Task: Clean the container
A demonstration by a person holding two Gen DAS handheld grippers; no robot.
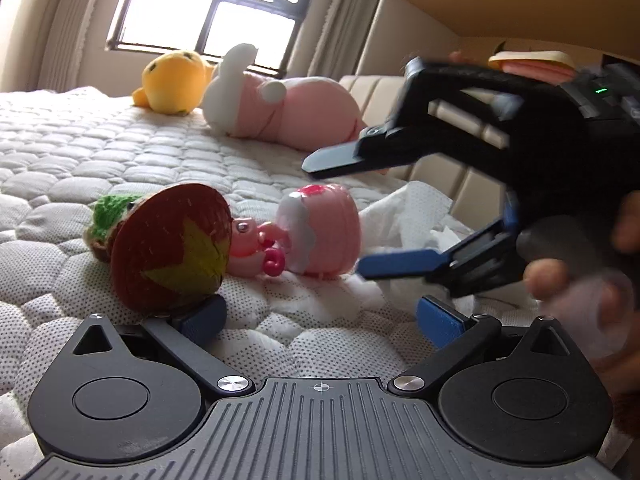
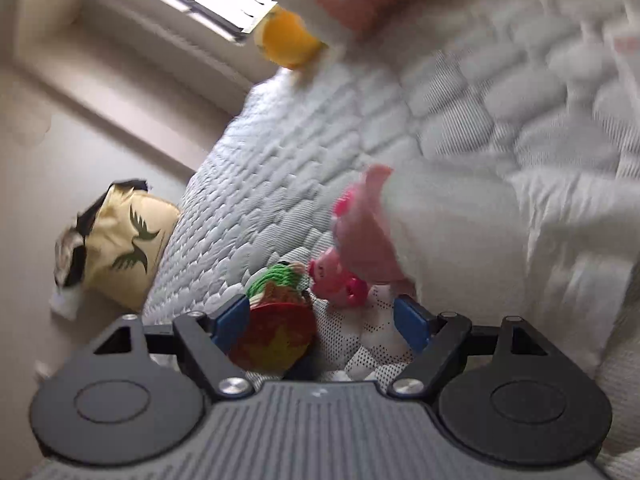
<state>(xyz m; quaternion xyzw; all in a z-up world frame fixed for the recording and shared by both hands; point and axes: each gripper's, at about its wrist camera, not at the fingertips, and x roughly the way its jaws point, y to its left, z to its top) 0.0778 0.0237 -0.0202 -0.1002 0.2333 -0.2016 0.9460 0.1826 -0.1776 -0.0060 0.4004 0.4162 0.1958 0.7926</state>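
We judge the small pink plastic jar-shaped container [image 1: 320,232] light, rigid, slick; grasp its ribbed sides. Beside it, right gripper [image 1: 340,216] spread apart, empty; left gripper [image 1: 320,320] likewise.

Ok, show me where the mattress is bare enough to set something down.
Bare: the quilted white mattress left of the yellow plush toy and behind the brown strawberry-shaped toy. Crowded: the near middle, where that toy, the pink plastic container, the crumpled white tissue and the open right gripper cluster.

Glossy pink plastic toy [image 1: 316,232] lies on matt quilted cloth mattress [image 1: 120,152].
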